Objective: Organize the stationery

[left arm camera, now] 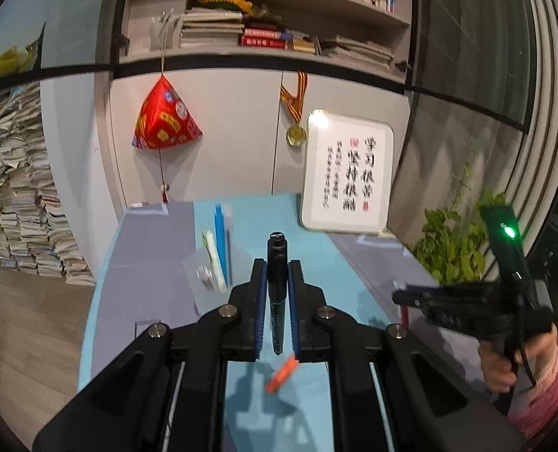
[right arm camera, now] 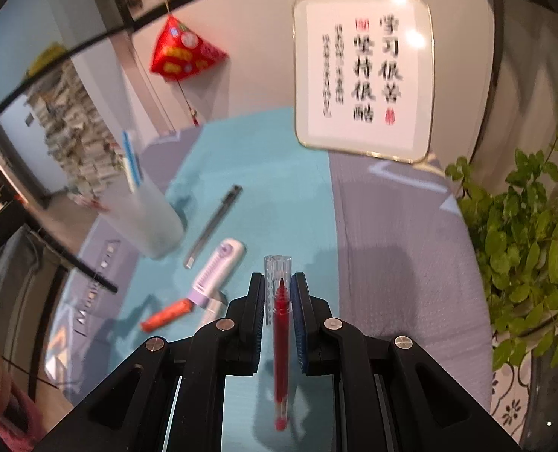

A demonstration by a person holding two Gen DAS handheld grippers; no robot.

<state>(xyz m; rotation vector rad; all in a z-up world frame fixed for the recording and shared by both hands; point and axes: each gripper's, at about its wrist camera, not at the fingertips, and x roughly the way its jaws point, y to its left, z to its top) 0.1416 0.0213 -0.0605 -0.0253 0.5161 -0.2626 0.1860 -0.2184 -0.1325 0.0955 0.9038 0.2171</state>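
Teal mat [right arm camera: 279, 173] | cup [right arm camera: 147, 218] nr | L jaws clamp black pen [left arm camera: 277, 286] | R red pen [right arm camera: 280, 339]

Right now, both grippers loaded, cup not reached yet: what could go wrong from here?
1. The red pen sits beside its clear cap in the right gripper; either might slip free in transit.
2. The frosted cup already holds a blue pen and looks light; a hard insertion could tip it.
3. The left gripper grips the black marker with much of it sticking out, so it may pivot on contact with the rim.
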